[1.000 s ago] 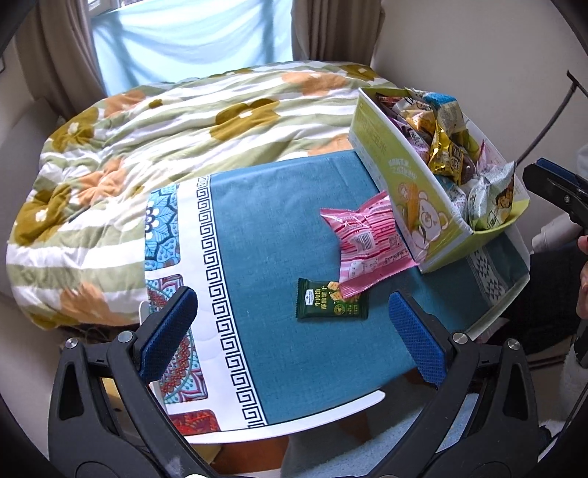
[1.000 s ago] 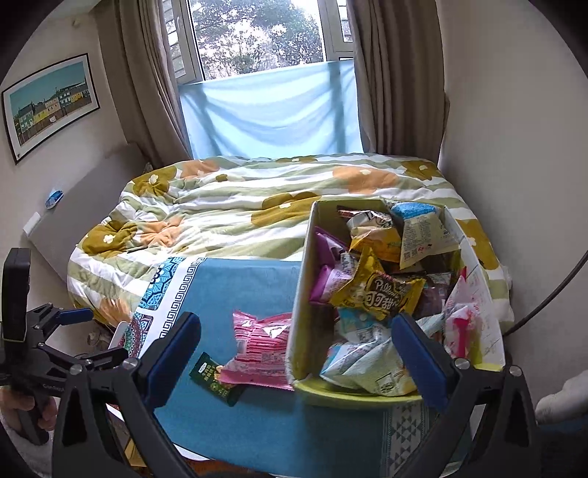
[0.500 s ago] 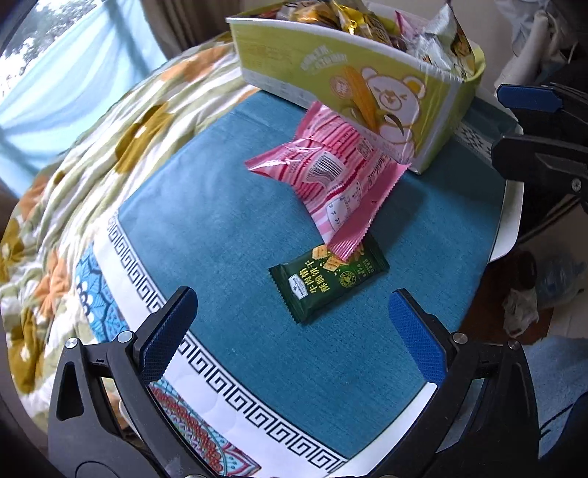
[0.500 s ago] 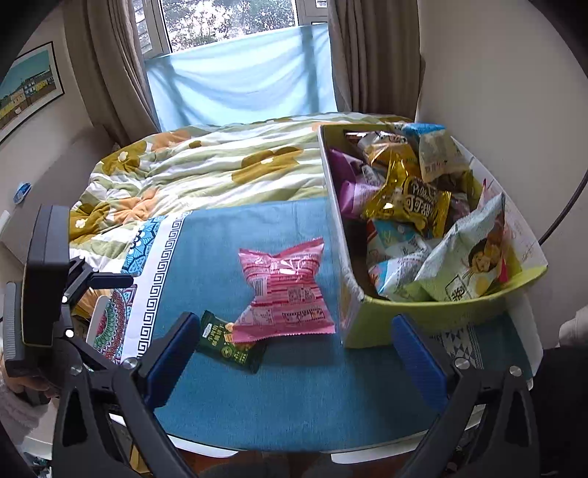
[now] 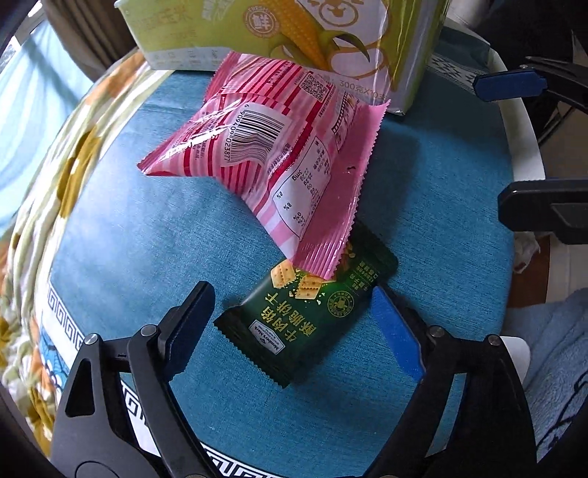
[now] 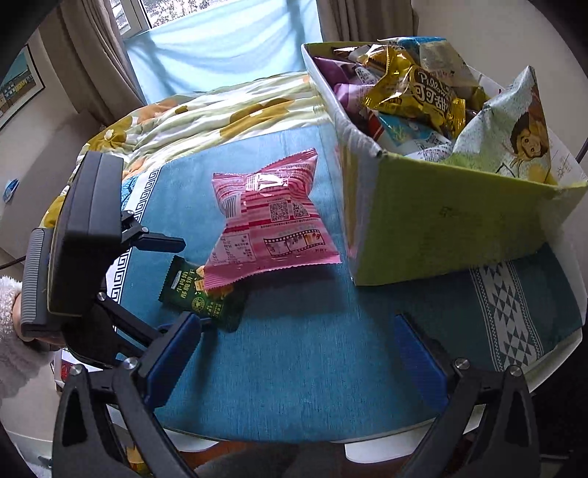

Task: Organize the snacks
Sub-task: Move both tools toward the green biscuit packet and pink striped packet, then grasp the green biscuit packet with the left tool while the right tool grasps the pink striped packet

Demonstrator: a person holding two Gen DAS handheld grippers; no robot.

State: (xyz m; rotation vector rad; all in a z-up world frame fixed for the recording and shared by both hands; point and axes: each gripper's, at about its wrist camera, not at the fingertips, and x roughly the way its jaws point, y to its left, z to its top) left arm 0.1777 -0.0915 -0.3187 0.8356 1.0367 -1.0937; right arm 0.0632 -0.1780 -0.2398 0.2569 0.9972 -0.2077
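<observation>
A dark green cracker packet (image 5: 312,316) lies flat on the blue tablecloth (image 5: 128,239). My left gripper (image 5: 294,312) is open, its fingers on either side of the packet, low over the cloth. A pink striped snack bag (image 5: 279,154) overlaps the packet's far end and leans toward the yellow-green snack box (image 5: 294,33). In the right wrist view the green packet (image 6: 198,294), the pink bag (image 6: 272,220) and the box (image 6: 459,220), full of snack bags, all show. My right gripper (image 6: 297,353) is open and empty above the cloth in front of the box.
The round table's white rim (image 5: 525,154) runs close on the right of the snacks. A bed with a flowered quilt (image 6: 220,110) lies behind the table. The left gripper's body (image 6: 84,235) stands at the left in the right wrist view.
My left gripper has dropped down and closed in on the green packet, which now lies between its fingers. My right gripper has moved lower and closer to the table.
</observation>
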